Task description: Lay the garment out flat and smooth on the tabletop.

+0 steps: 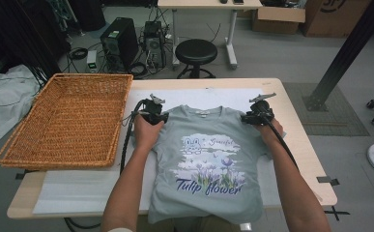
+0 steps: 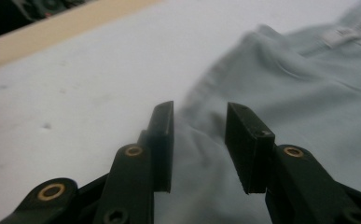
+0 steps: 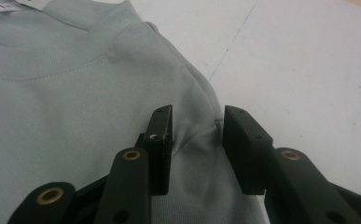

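Two grippers are working at the shoulders of a grey-green T-shirt (image 1: 206, 159) that is lying face up on the white mat (image 1: 78, 193) covering the table (image 1: 295, 135), its collar pointing away from the person and its hem hanging over the near edge. Judging from how things lie, the work is only beginning: the shirt is spread flat, nothing is folded yet, and the wicker basket (image 1: 66, 121) to the left is sitting empty, so any folding and putting away is still ahead. The left gripper (image 1: 161, 117) is resting at the shirt's left shoulder and the right gripper (image 1: 245, 118) at the other shoulder. In the left gripper view the left gripper (image 2: 200, 140) is standing partly open, with a soft ridge of cloth lying in the gap and the pads not pressing on it; the right gripper view is showing the same for the right gripper (image 3: 197, 140), which is straddling the sleeve seam without clamping it. Both are therefore released, poised for a pinch. The high view is giving what the close views lack: the whole shirt, its printed tulip picture, the basket and both forearms. The gripper views are supplying the jaw gaps, the collar stitching and the neck label (image 3: 29, 4), which the high view is too coarse to settle.
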Demonstrator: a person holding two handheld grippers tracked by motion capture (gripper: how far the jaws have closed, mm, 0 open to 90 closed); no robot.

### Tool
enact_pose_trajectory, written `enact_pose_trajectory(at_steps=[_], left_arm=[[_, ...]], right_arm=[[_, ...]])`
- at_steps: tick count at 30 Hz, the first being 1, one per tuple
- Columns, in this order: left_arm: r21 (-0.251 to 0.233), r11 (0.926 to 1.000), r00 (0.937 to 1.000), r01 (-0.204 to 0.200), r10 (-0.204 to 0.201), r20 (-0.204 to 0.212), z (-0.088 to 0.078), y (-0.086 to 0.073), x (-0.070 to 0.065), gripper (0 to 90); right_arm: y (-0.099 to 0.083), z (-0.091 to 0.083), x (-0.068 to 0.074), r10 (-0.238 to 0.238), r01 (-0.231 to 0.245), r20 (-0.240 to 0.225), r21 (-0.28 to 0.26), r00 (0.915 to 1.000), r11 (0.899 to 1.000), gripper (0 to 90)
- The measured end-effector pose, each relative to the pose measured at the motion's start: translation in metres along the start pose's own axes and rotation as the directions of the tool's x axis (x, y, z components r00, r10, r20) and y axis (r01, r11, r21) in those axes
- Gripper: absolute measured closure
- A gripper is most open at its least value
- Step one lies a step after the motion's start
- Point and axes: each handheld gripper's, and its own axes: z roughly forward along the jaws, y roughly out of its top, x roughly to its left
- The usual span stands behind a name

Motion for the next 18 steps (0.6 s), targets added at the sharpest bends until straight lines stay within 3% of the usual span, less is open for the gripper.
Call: enact_pose_trajectory(at_steps=[2,4,6,9,10,12,15,17,18], left_arm=[[0.016,0.9997,0.9998,0.018,-0.018,0.004,0.006,-0.002,0.003,64.7],[0.068,0.9976,0.9998,0.013,-0.015,0.016,0.013,-0.006,0.004,68.6],[0.061,0.9975,0.999,0.035,-0.037,0.027,0.015,-0.008,0.005,72.5],[0.056,0.9983,0.9993,0.017,-0.019,0.031,0.015,-0.007,0.004,76.2],[0.059,0.9982,0.9994,0.016,-0.017,0.029,0.015,-0.007,0.004,81.1],[0.065,0.9964,0.9977,0.055,-0.057,0.036,0.013,-0.007,0.005,88.4],[0.061,0.9902,0.9895,0.125,-0.129,0.065,0.011,-0.005,0.008,89.2],[0.044,0.9796,0.9765,0.196,-0.199,0.083,0.007,-0.004,0.013,89.3],[0.03,0.9724,0.9681,0.231,-0.233,0.091,0.005,-0.003,0.015,89.4]], right_arm=[[0.0,0.0,0.0,-0.002,0.002,0.001,0.0,1.0,1.0,63.5],[0.0,0.0,0.0,-0.002,0.002,0.001,0.0,1.0,1.0,63.5],[0.0,0.0,0.0,-0.003,0.003,0.002,0.001,1.0,1.0,63.5],[0.0,0.0,0.0,-0.005,0.005,0.001,0.001,1.0,1.0,63.4],[0.0,0.0,0.0,-0.004,0.004,0.002,0.0,1.0,1.0,63.4],[0.0,0.0,0.001,-0.007,0.007,0.003,0.001,1.0,1.0,65.1],[0.001,0.0,0.004,-0.047,0.047,-0.008,0.01,0.9989,0.999,83.1],[0.003,-0.001,0.009,-0.089,0.088,0.004,0.021,0.9961,0.996,86.4],[0.004,-0.002,0.008,-0.078,0.078,-0.013,0.017,0.9969,0.997,86.7]])
